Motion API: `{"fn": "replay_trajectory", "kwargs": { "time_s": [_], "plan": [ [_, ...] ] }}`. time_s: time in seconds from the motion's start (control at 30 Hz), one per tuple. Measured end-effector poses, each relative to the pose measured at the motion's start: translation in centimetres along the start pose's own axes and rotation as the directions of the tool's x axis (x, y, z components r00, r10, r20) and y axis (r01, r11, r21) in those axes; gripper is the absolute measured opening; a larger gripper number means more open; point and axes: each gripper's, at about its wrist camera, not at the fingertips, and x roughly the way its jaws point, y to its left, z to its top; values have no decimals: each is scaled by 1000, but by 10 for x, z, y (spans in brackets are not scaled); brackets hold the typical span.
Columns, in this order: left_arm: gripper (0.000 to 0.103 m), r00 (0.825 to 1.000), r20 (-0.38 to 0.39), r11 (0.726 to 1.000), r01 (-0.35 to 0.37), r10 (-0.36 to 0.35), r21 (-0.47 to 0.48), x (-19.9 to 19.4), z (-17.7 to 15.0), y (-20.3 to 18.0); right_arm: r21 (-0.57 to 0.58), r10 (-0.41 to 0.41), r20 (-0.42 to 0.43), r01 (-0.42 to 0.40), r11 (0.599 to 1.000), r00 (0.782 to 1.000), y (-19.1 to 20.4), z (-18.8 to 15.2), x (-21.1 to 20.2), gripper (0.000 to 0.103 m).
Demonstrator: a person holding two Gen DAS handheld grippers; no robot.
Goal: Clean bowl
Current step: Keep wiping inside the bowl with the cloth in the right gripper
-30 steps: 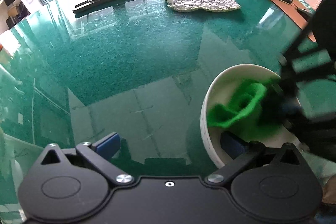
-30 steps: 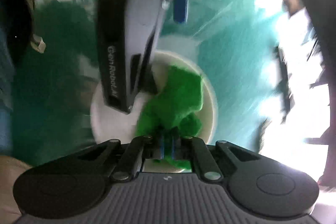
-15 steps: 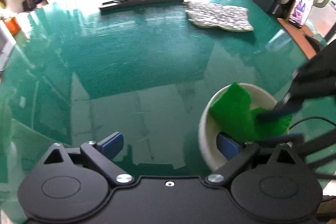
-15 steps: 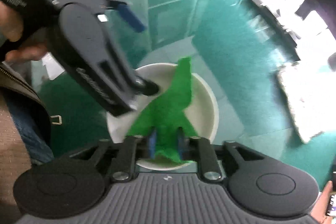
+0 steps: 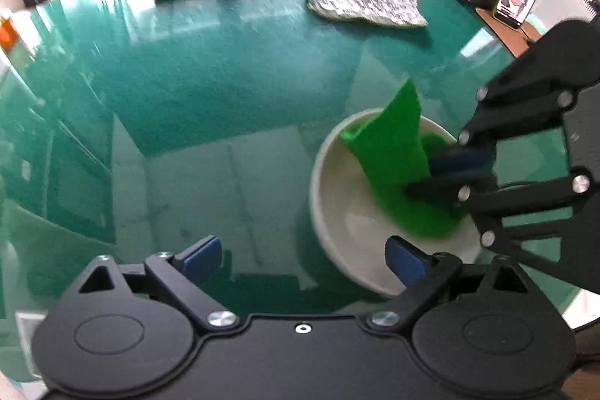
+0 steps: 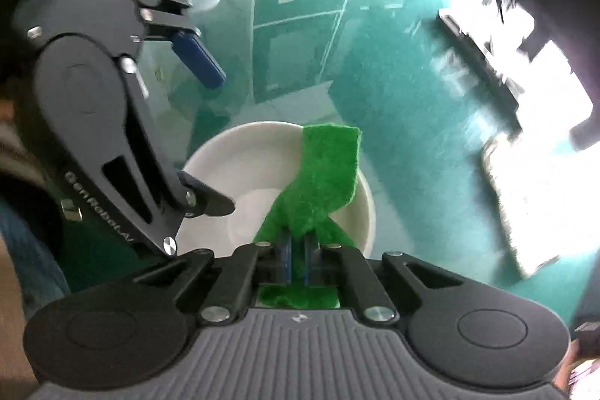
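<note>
The white, smooth, round bowl [image 5: 337, 197] sits on the glossy green table [image 5: 210, 92]. Above it, the right gripper [image 6: 298, 252] points steeply down, clamped tight on a fuzzy green cloth [image 6: 322, 179] dangling into the bowl. The left gripper [image 5: 303, 257] straddles the bowl's near rim, one finger inside; its jaws are closing.
</note>
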Motion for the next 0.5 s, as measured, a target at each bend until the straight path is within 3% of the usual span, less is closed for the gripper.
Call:
{"fn": "replay_trajectory", "kwargs": {
  "time_s": [0.07, 0.1, 0.13, 0.2, 0.37, 0.5],
  "plan": [
    [75, 1000, -20, 1000, -5, 6, 13, 4, 2, -6, -6, -9, -1, 9, 1000, 1000, 4, -2, -8, 6],
    [65, 1000, -17, 999, -18, 18, 27, 4, 4, -10, -10, -13, 2, 13, 1000, 1000, 4, -1, -9, 6],
    [48, 1000, -8, 999, -25, 25, 35, 3, 5, -11, -11, -13, 3, 13, 1000, 1000, 4, 0, -10, 6],
    [25, 1000, -1, 1000, 8, -8, 25, -1, 7, -9, -38, -8, 3, 8, 999, 1000, 10, 0, -12, 6],
    [22, 999, 49, 983, -25, 16, 184, -3, 15, -8, -170, -22, -41, 14, 985, 999, 33, -10, -16, 6],
    [23, 999, 46, 977, 14, -24, 213, 5, 30, -4, -210, 25, -74, -40, 977, 997, 47, -6, -15, 6]
  ]
}}
